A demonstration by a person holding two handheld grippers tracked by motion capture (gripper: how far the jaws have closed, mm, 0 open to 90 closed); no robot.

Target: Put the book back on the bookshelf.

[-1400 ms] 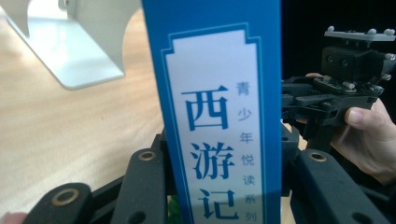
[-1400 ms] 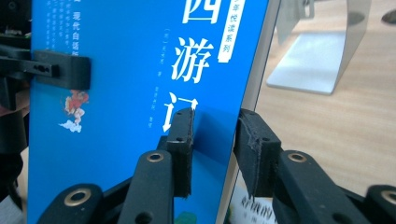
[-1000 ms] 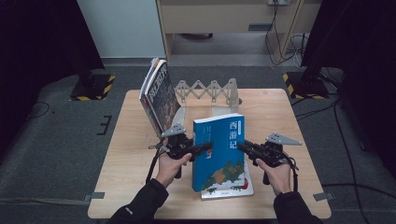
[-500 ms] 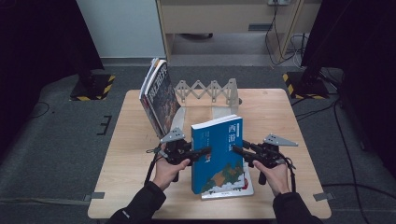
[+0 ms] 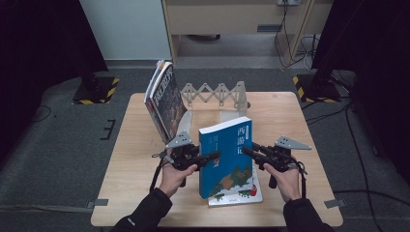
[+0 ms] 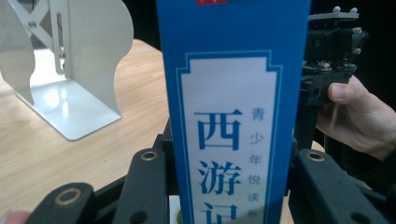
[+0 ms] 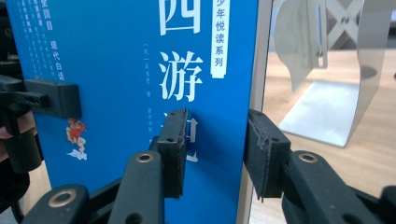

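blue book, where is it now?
High view: the blue book stands upright at table centre-front between the left tongs and right tongs, over a flat book, ahead of the metal bookend.

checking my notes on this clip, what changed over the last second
Little changed. The right tool worked its jaws on the page edge of the upright blue book; they have just been closing, the book between them. In the high view that tool sits slightly nearer the book than before. The left tool still clamps the spine. The leaning books, metal bookend and flat book kept their places.
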